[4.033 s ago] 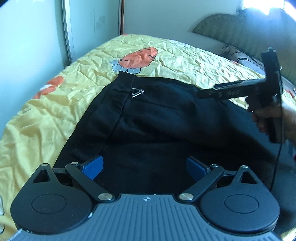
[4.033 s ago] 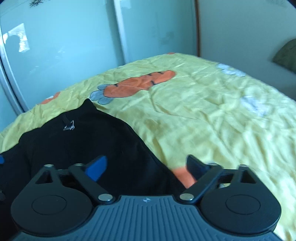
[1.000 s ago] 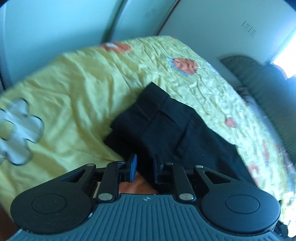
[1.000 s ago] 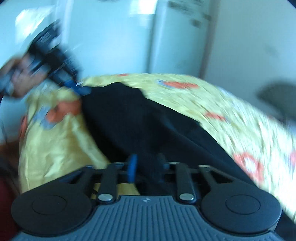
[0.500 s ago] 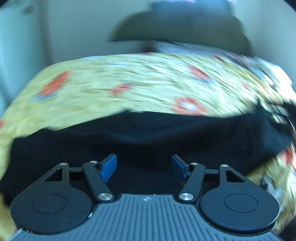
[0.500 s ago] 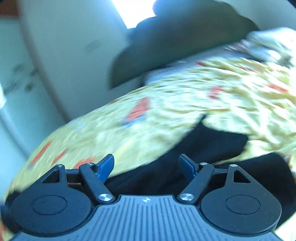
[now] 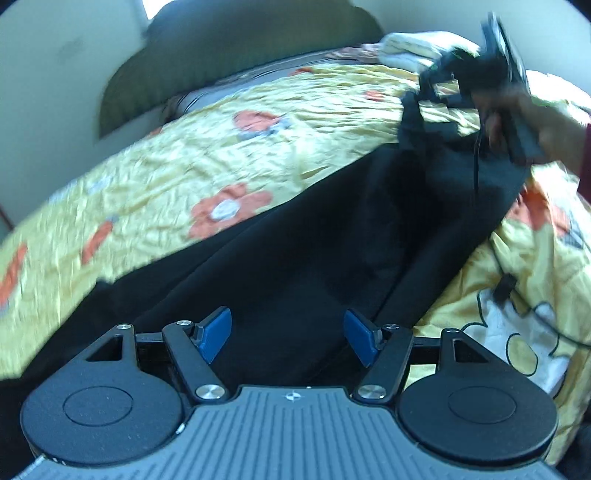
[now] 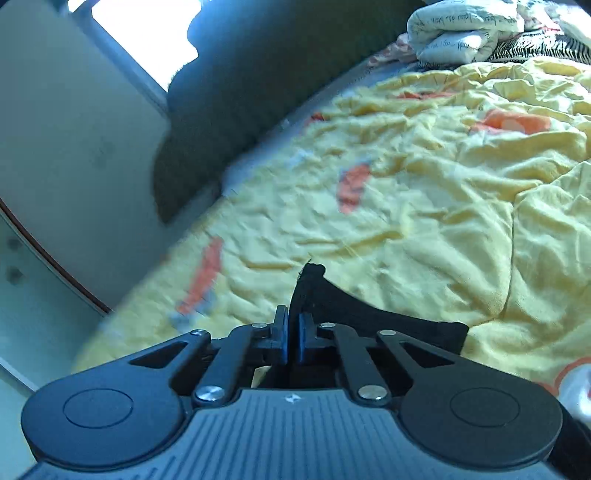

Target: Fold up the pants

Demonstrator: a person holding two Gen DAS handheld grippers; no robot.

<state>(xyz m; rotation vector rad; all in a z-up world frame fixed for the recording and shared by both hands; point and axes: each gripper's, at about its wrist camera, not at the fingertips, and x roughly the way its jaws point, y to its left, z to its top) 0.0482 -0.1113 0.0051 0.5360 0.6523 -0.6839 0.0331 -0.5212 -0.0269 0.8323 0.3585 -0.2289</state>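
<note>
The blue-padded fingers (image 8: 283, 338) of the right gripper (image 8: 291, 341) press together on a raised fold of the black pants (image 8: 369, 314), the pinched cloth poking up just past the tips, seen from the right wrist camera. From the left wrist camera, the left gripper (image 7: 286, 334) holds its own fingers (image 7: 216, 332) wide apart, hovering low over the pants (image 7: 295, 258) with nothing between them. The garment stretches as a long dark band across a bed covered by a crumpled yellow sheet (image 7: 166, 177) printed with orange and white flowers; whether the left fingers touch the cloth cannot be told. At the band's far end the right hand (image 7: 532, 118), blurred, grips the right gripper (image 7: 424, 83) where it lifts the fabric's edge off the sheet. A dark cable (image 7: 506, 273) trails over the sheet beside the pants. A dark headboard (image 7: 229, 44) stands against a pale wall, and folded bedding (image 8: 461, 33) lies heaped near it.
</note>
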